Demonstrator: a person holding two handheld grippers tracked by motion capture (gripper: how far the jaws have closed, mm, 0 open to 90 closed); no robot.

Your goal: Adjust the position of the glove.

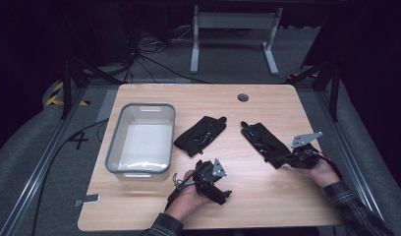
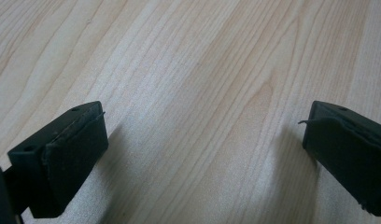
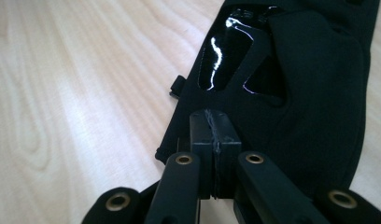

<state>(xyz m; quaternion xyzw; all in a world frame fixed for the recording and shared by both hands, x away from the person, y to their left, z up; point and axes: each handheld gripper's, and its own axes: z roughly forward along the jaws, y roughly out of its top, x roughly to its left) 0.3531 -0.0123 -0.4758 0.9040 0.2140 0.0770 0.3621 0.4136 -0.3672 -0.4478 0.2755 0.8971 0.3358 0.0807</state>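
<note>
two gloves: right gripper (image 3: 214, 135) pinches right glove (image 3: 296, 93) cuff edge.

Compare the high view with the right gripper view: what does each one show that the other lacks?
High view alone: the grey bin, the second black glove beside it, and the left gripper resting on bare wood. Right gripper view alone: the right gripper with its jaws closed on the glove's cuff edge, and glossy patches on the fabric. Both show the right-hand glove lying on the wooden table.
</note>
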